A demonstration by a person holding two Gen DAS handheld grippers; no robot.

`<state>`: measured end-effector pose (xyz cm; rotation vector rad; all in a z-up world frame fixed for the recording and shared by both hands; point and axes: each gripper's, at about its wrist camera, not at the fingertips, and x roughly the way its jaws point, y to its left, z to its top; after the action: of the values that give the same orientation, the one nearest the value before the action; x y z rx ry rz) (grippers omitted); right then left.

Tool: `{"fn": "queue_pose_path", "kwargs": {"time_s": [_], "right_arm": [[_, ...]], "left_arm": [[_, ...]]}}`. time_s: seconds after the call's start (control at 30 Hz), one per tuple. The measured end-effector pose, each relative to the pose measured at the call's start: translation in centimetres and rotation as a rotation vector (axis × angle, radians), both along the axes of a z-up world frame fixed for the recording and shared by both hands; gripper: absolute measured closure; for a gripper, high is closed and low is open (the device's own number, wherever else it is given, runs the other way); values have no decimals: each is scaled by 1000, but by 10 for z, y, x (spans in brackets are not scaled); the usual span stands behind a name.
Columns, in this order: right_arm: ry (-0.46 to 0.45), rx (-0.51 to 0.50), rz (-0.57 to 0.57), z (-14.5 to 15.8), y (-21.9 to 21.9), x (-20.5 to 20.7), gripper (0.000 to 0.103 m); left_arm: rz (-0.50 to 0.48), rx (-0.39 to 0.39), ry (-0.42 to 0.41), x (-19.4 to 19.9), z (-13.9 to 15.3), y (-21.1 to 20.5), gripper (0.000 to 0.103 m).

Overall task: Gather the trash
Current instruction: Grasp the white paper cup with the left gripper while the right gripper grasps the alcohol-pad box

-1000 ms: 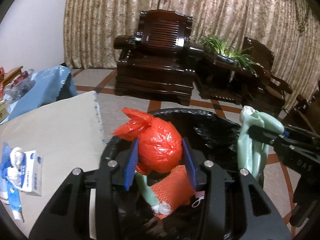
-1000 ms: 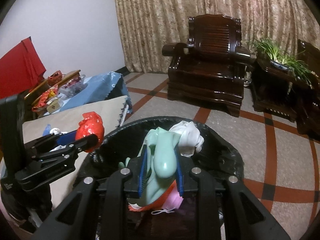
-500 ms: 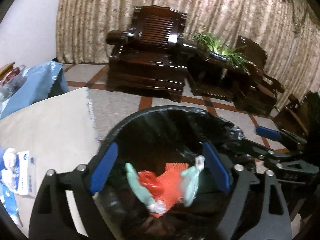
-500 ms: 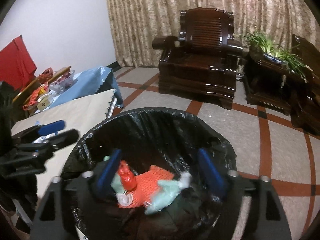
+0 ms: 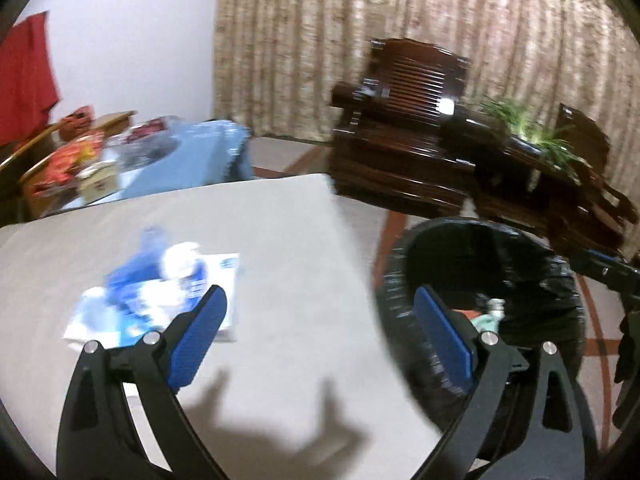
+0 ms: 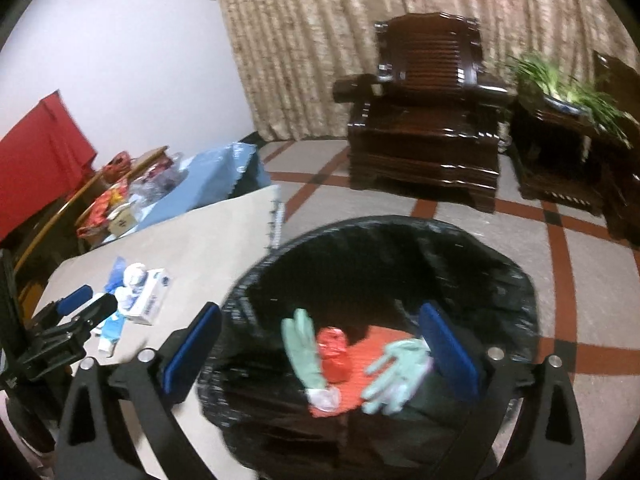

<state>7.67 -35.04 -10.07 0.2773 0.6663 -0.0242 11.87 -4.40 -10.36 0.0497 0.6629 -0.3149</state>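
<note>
The black-lined bin (image 6: 400, 236) holds two mint-green gloves (image 6: 304, 344), a red bag (image 6: 334, 354) and an orange net (image 6: 372, 340). My right gripper (image 6: 320, 332) hangs over the bin, its jaws opening wide, with nothing between them. My left gripper (image 5: 320, 320) is also opening and empty, over the beige table (image 5: 288, 248) just left of the bin (image 5: 480, 240). Left of it lies a blurred pile of a white-and-blue box, blue wrappers and a tube (image 5: 160, 292). The right wrist view shows that pile (image 6: 140, 296) and the left gripper (image 6: 86, 306).
A dark wooden armchair (image 6: 428, 120) and a side table with a green plant (image 6: 568, 96) stand on the tiled floor before the curtain. A blue-covered table with clutter (image 5: 132, 160) and a red cloth (image 5: 24, 80) are at the left.
Both grippers opened; the red bag and the green glove dropped into the bin. My left gripper swung left from over the bin to over the table.
</note>
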Motion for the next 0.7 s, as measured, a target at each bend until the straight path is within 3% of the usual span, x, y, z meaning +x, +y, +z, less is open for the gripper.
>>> {"fn": "queue_pose_path", "kwargs": {"time_s": [0.43, 0.7], "right_arm": [[-22, -54, 223, -8, 113, 50, 6], [-15, -69, 304, -20, 162, 84, 6]], "left_arm": [[278, 27, 19, 0, -10, 131, 11], [359, 45, 43, 13, -26, 180, 11]]}}
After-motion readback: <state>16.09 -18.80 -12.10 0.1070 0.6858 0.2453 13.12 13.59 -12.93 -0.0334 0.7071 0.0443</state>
